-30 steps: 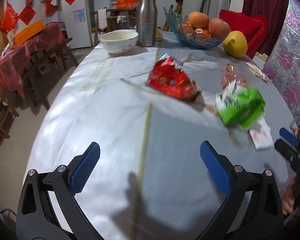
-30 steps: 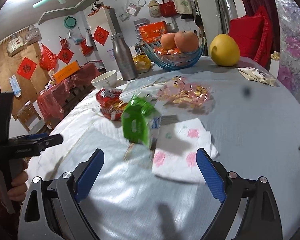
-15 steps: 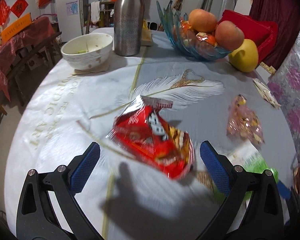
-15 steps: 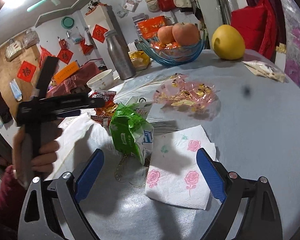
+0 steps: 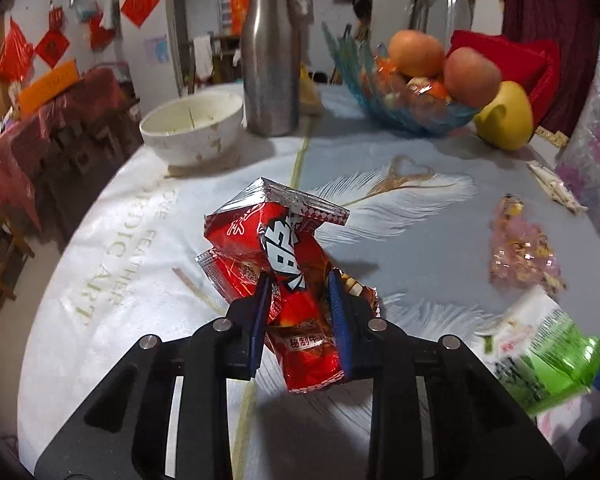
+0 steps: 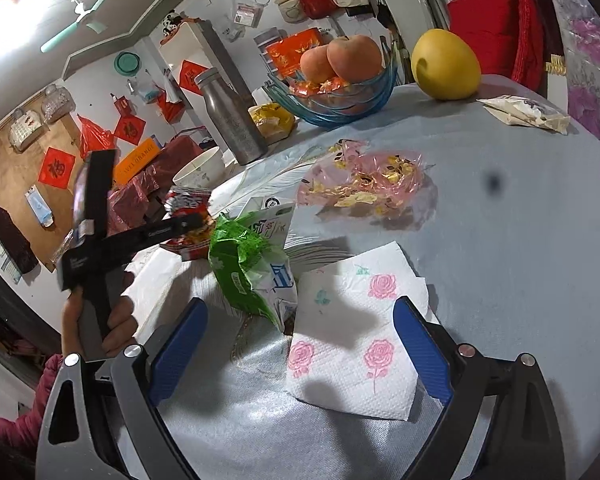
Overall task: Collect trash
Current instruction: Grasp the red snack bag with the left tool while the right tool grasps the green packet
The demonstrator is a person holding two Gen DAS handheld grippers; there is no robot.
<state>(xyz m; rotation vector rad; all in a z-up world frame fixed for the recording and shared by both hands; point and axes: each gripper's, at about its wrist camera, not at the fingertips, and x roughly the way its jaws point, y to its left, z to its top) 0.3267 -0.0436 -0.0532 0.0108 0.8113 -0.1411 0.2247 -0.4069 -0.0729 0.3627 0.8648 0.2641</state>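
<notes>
Pinching the red snack wrapper, the left gripper is clenched on it. Beside that wrapper lies a green packet, apparently crumpled. The right gripper hangs spread wide over a rose-printed napkin.

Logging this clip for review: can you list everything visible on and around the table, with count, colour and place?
red snack wrapper: 1, red, table centre, between left tongs
green wrapper: 1, green-white, beside napkin
rose napkin: 1, white-pink, near edge
pink candy bag: 1, pink-gold, mid table
bowl: 1, white, far left
flask: 1, steel, far centre
fruit bowl: 1, blue glass, far right
pomelo: 1, yellow, far right
left tongs: shut on wrapper
right tongs: open, over napkin
</notes>
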